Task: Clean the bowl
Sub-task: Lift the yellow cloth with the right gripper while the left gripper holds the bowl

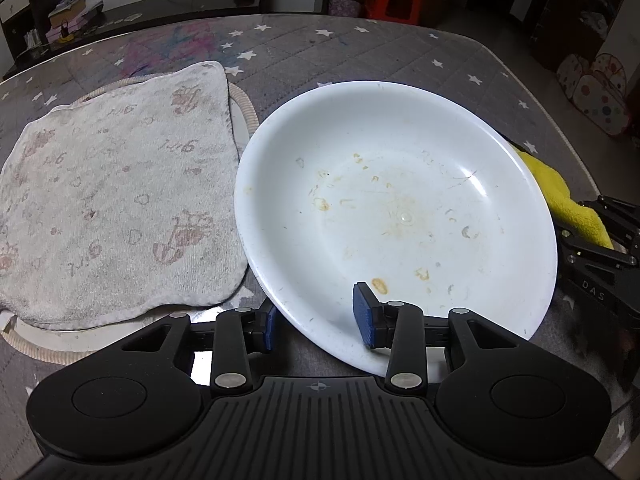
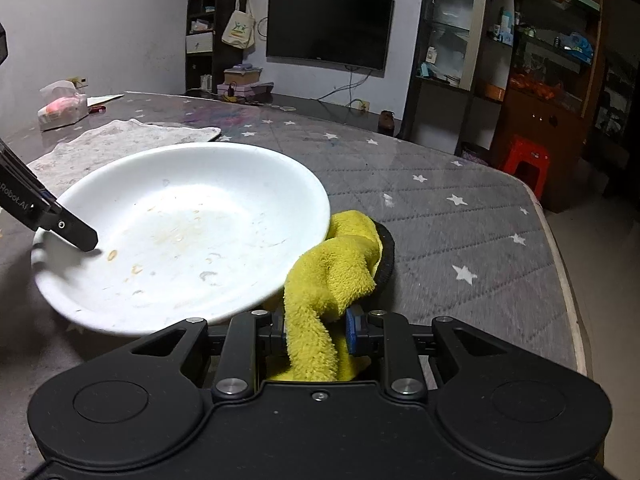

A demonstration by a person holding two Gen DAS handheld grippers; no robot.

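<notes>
Shallow white plastic bowl [image 1: 396,216], wide and round, sits tilted on the grey quilted star-print table cover [image 1: 360,52], its far side raised and the near rim low toward the left gripper [image 1: 320,320]. Left gripper straddles the bowl's near rim: one blue-padded finger inside the bowl, the other outside below the rim; the jaws look pressed onto the rim, though contact on the outer pad is partly hidden. From the right wrist view the same black finger reaches down into the bowl [image 2: 180,232] at its left edge. Bowl interior carries dried yellow-brown stains and specks, thickest around the centre and near the inner finger. Right gripper [image 2: 316,330] is pinched on a fuzzy yellow microfibre cloth [image 2: 332,268]; the cloth bunches up between the blue pads and lies against the bowl's right-hand rim. A dark round pad edge [image 2: 387,256] shows just beyond the cloth, partly covered by it. In the left view the yellow cloth [image 1: 568,196] peeks out past the bowl's right rim. A worn off-white printed terry towel [image 1: 120,196] lies flat just beside the bowl on its left, over a pale ribbed hose [image 1: 244,106].
</notes>
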